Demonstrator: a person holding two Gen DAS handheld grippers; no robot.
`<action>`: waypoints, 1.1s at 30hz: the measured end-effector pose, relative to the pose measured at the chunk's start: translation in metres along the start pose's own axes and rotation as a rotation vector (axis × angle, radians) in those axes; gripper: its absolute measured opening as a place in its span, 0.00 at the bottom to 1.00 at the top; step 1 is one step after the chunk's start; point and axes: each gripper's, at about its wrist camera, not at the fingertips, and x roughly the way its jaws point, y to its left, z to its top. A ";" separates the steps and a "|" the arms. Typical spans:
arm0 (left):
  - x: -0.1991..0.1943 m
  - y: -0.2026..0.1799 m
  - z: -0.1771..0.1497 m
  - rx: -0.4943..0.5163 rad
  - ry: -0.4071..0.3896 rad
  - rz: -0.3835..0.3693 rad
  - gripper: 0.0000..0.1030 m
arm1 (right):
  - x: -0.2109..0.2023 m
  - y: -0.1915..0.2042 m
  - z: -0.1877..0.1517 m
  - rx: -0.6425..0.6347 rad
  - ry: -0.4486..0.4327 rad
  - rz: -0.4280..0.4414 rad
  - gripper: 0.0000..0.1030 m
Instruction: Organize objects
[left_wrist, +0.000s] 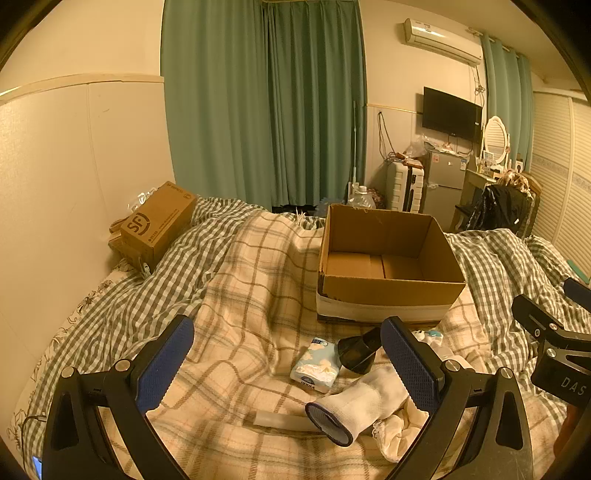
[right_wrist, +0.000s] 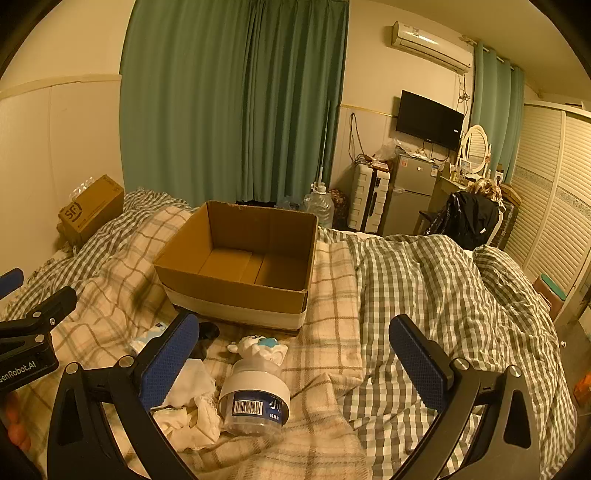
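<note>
An open, empty cardboard box (left_wrist: 388, 291) (right_wrist: 236, 295) sits on the plaid blanket. In front of it lie a tissue pack (left_wrist: 316, 363), a black cup-like piece (left_wrist: 360, 350), a white sock with a dark cuff (left_wrist: 354, 410), a clear flat strip (left_wrist: 279, 421) and white cloth (left_wrist: 397, 428) (right_wrist: 192, 413). A clear plastic bottle with a barcode (right_wrist: 255, 400) and a small white toy (right_wrist: 260, 349) lie in the right wrist view. My left gripper (left_wrist: 291, 354) is open above the sock and tissues. My right gripper (right_wrist: 295, 350) is open above the bottle. Both are empty.
A closed SF carton (left_wrist: 157, 221) (right_wrist: 90, 210) stands at the bed's far left by the wall. A checked duvet (right_wrist: 443, 295) is bunched to the right. Green curtains, a fridge, a suitcase and a chair stand beyond the bed.
</note>
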 end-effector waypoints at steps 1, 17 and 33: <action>0.000 0.000 0.000 0.000 0.000 -0.001 1.00 | -0.001 -0.001 -0.001 0.001 0.000 -0.001 1.00; 0.000 0.000 0.000 0.005 0.000 -0.007 1.00 | 0.002 0.001 -0.002 -0.003 0.025 0.000 1.00; 0.001 0.002 -0.002 0.013 -0.002 -0.022 1.00 | 0.003 0.002 -0.003 -0.005 0.027 0.000 1.00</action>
